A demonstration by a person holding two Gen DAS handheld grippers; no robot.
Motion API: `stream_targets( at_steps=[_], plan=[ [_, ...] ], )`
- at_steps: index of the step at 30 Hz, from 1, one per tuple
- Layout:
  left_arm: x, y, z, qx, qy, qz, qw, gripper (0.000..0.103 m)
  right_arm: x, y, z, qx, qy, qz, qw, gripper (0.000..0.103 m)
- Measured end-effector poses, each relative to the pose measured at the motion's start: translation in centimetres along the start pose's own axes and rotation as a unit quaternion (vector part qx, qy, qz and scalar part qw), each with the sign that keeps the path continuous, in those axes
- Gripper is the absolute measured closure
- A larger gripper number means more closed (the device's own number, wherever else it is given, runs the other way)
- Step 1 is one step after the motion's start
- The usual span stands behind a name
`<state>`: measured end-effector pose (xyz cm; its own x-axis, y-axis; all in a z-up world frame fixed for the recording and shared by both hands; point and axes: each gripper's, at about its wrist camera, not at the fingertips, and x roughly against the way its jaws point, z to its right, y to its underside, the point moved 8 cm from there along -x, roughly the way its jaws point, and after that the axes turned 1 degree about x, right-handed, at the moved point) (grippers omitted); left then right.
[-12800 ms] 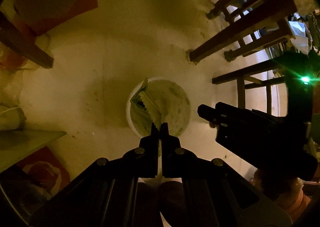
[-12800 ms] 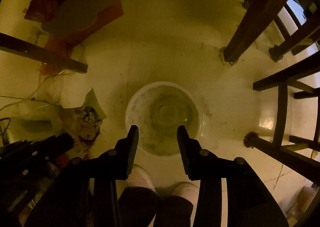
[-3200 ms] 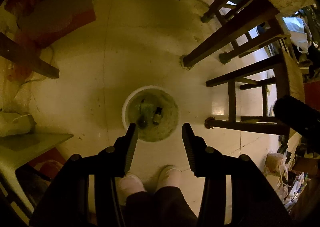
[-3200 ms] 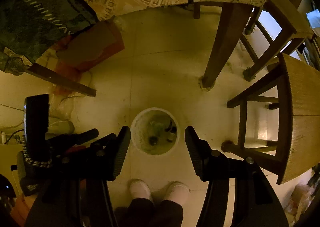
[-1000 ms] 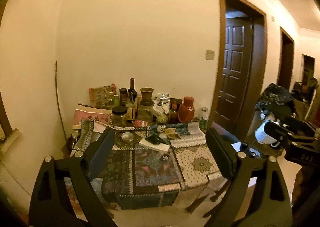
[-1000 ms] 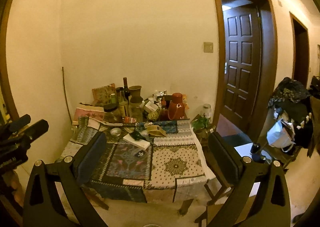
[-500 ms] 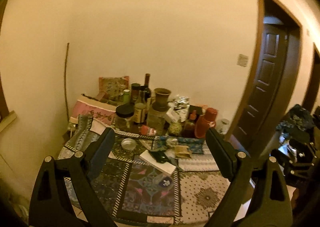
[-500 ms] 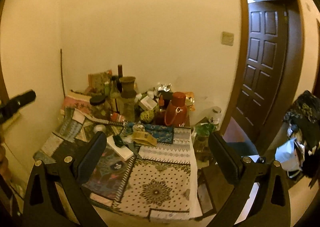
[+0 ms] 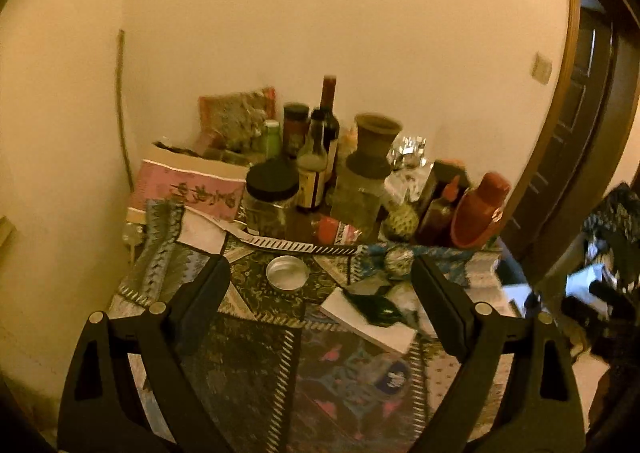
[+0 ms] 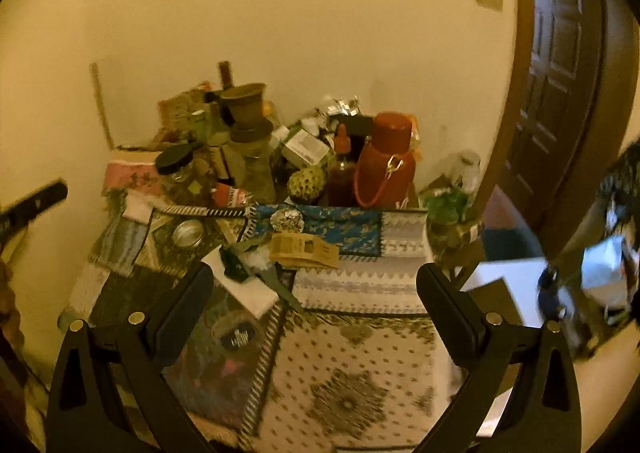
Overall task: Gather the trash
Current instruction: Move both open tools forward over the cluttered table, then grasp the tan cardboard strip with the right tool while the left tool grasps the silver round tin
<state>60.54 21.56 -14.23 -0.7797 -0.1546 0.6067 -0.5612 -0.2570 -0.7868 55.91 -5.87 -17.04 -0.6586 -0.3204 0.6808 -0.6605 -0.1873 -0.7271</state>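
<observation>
I find both claws spread wide and empty, the loose trash (a brown paper packet (image 10: 305,250), long axis crosswise) lying mid-desk (image 10: 360,353) ahead of the right claw (image 10: 314,305), which I judge nearer than the left claw (image 9: 320,303).

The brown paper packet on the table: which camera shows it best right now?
The right wrist view. There the brown paper packet lies in full sight on the tablecloth, just below the foil ball, between the open fingers. In the left wrist view I cannot make it out near the foil ball.
</observation>
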Motion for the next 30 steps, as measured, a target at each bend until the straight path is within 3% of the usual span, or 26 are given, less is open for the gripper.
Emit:
stream_targets(
  at_steps=[7,11,16,21,30],
  plan=[
    [-11.3,0.8,-3.8,-0.015,0.010,-0.084,0.9963,0.011,-11.1,-1.8,-0.4,-0.102,0.015,-0.068,0.992,0.002],
    [-17.4,2.7,-5.3,-0.022,0.007,-0.133,0.9909,0.011,-18.2,-1.4,0.4,-0.158,0.043,-0.110,0.980,0.002],
    [-23.3,5.2,-5.5,-0.043,0.013,-0.179,0.9829,0.011,-24.2,0.9,1.4,-0.218,0.059,-0.160,0.961,0.003],
    [-27.2,7.2,-4.7,-0.055,0.012,-0.206,0.9769,0.011,-25.0,4.0,1.8,-0.221,0.067,-0.196,0.953,0.004],
    [-29.9,8.2,-3.9,-0.047,-0.002,-0.215,0.9754,0.011,-21.2,9.7,4.4,-0.210,0.074,-0.238,0.945,0.004]
  ],
)
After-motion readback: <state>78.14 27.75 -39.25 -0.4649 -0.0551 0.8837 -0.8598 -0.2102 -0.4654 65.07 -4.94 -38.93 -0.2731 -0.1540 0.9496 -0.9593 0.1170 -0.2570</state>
